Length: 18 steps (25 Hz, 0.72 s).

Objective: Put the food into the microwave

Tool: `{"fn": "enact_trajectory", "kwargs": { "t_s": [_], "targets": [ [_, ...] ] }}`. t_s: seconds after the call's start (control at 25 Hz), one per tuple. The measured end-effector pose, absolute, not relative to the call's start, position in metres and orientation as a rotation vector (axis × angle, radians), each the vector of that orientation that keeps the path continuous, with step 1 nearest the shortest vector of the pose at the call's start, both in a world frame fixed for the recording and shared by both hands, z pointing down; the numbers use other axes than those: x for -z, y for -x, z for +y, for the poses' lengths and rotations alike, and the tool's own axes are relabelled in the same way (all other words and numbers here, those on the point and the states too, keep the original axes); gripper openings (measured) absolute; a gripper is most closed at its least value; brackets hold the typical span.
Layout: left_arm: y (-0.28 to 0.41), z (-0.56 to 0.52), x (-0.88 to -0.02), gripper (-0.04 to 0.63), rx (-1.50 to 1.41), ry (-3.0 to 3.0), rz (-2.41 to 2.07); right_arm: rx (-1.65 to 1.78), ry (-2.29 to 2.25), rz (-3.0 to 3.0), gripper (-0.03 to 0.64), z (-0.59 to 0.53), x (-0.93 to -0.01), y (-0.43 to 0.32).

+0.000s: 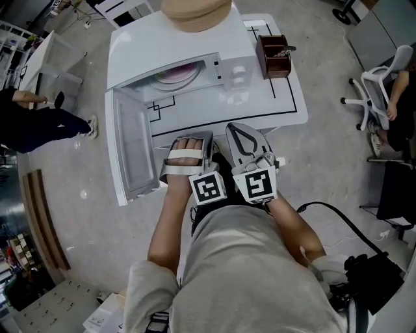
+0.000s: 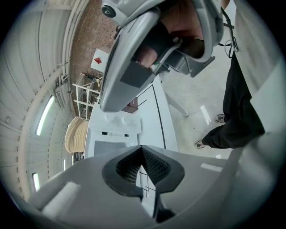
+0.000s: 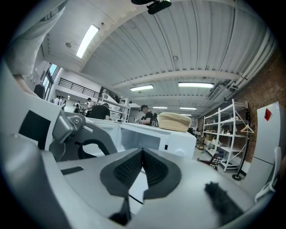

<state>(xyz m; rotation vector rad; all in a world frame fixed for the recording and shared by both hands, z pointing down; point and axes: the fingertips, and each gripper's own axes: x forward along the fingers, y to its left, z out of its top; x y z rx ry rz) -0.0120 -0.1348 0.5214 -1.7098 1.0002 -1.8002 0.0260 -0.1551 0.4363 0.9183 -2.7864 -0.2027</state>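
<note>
White door (image 1: 133, 149) hangs open past the bench's (image 1: 286, 110) near-left corner, plate (image 1: 174, 75) inside. Fingers closed, empty, on left gripper (image 2: 142, 152) and right gripper (image 3: 143, 154); I'd push the door's free edge steadily.

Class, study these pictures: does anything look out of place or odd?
The door of the microwave hangs wide open with a plate inside; a round woven item sits oddly on top.
</note>
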Motion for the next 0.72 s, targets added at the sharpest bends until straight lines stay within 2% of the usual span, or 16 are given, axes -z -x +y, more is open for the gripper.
{"fn": "enact_trajectory", "kwargs": {
  "t_s": [0.72],
  "targets": [
    [0.005,-0.127,-0.513,0.008,1.770,1.701,1.032,0.224,-0.883,-2.784,0.011,-0.142,-0.437,-0.027]
  ]
}}
